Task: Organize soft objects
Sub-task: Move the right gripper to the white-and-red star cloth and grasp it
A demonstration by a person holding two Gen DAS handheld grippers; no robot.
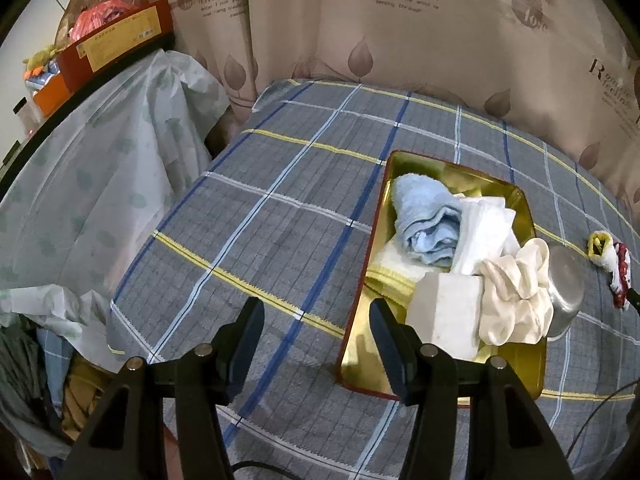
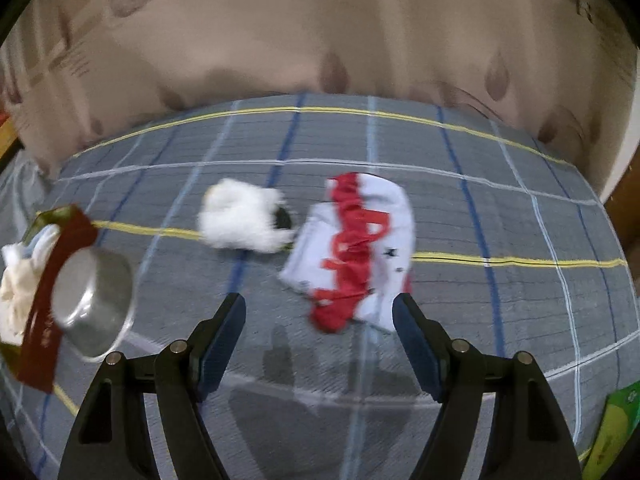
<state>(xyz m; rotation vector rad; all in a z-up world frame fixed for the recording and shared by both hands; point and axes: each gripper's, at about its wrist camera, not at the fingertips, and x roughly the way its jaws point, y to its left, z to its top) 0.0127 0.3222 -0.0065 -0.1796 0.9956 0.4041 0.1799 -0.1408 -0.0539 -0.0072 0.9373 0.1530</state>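
The right gripper [image 2: 319,336] had its fingers apart and empty. The red-and-white sock [image 2: 360,248] lay at one o'clock, just ahead. The fingers should straddle the bunched red middle and close low. The left gripper [image 1: 316,344] waited open beside the tray [image 1: 360,308].

Grey plaid cloth with blue, white, yellow lines [image 1: 280,208] covered the table; beige leaf-printed curtain [image 1: 400,40] hung behind it.
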